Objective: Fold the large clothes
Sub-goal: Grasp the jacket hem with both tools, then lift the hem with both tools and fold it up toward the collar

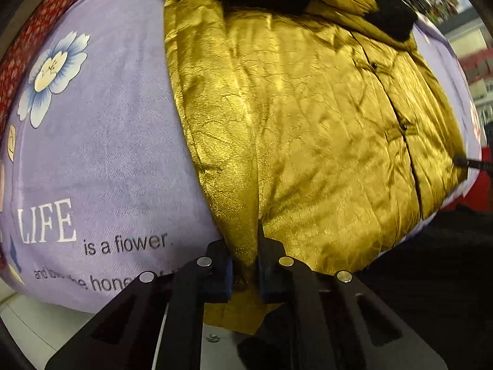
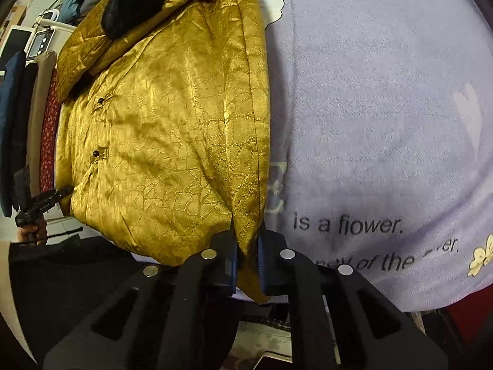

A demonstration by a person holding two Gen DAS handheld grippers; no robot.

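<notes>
With both hem corners pinched shut in the left tool (image 1: 245, 273) and right tool (image 2: 248, 269), the gold jacket (image 1: 308, 117) wanted an even lift toward twelve o'clock.

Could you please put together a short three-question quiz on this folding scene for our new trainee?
1. True or false: the left gripper is open and clear of the gold jacket.
2. What does the right gripper clamp? A) the lilac blanket B) the jacket's hem C) the black fur collar
3. Fill in: the printed words beside the jacket read "is a ____."

Key:
1. False; it is shut on the jacket's hem.
2. B.
3. flower.
</notes>
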